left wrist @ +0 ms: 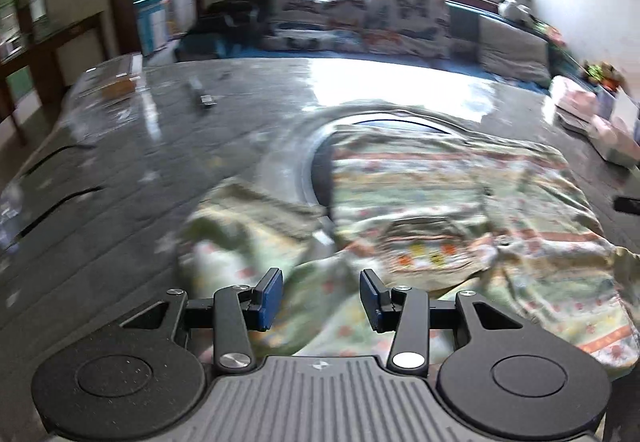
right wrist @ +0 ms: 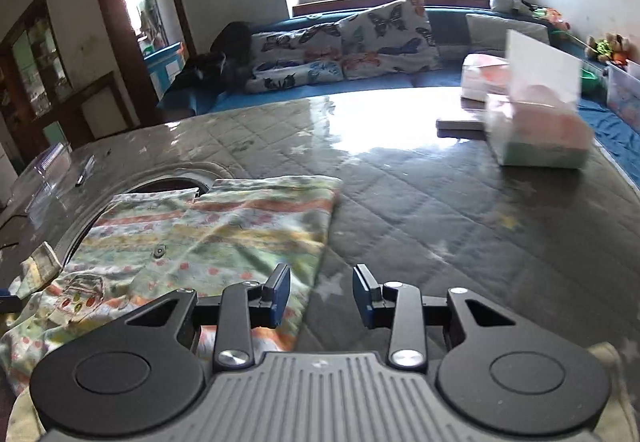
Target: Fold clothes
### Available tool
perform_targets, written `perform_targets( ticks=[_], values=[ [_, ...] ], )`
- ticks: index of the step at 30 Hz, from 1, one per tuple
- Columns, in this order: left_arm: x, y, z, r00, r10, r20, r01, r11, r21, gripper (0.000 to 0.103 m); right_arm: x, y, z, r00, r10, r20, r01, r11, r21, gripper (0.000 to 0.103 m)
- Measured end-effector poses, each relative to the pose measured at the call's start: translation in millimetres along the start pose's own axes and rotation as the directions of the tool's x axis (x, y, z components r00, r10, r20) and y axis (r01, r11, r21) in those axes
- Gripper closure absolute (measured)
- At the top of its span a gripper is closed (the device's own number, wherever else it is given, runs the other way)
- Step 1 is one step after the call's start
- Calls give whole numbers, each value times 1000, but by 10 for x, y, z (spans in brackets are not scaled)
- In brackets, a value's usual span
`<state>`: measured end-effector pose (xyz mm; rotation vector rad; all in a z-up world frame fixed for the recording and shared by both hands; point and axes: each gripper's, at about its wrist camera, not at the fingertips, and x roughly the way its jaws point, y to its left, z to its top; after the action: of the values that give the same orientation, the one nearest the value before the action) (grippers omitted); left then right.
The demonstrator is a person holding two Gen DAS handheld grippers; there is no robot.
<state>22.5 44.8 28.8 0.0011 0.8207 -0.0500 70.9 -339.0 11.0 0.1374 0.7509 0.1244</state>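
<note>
A light green patterned garment [left wrist: 440, 202] with orange stripes lies spread and rumpled on the grey quilted table cover [left wrist: 160, 162]. My left gripper [left wrist: 320, 298] is open and empty, hovering just above the garment's near bunched edge. In the right wrist view the same garment [right wrist: 208, 230] lies at the left. My right gripper [right wrist: 322, 296] is open and empty above the garment's right edge, its left fingertip [right wrist: 280, 294] over cloth, its right one over the bare cover.
A round opening [left wrist: 384, 122] in the table shows behind the garment. Clear plastic boxes [right wrist: 536, 122] with pink contents stand at the right. A small dark object [left wrist: 202, 94] lies at the far left. A sofa with butterfly pillows [right wrist: 348, 38] stands behind.
</note>
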Motion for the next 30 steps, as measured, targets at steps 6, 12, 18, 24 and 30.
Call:
perform_targets(
  ticks=[6, 12, 18, 24, 30],
  values=[
    [391, -226, 189, 1000, -19, -19, 20, 998, 54, 56, 353, 154, 114, 999, 7, -38, -8, 1000, -30, 69],
    [693, -282, 384, 1000, 8, -10, -7, 998, 54, 42, 516, 167, 156, 999, -7, -44, 6, 999, -40, 78],
    [902, -252, 558, 1000, 12, 11, -12, 998, 56, 33, 577, 210, 209, 999, -14, -41, 11, 998, -57, 84],
    [1068, -237, 645, 1000, 3, -12, -3, 998, 56, 71, 622, 236, 254, 999, -17, -42, 14, 998, -67, 89],
    [1165, -272, 699, 1000, 24, 8, -25, 995, 98, 100, 729, 289, 337, 999, -36, -37, 33, 997, -73, 97]
  ],
)
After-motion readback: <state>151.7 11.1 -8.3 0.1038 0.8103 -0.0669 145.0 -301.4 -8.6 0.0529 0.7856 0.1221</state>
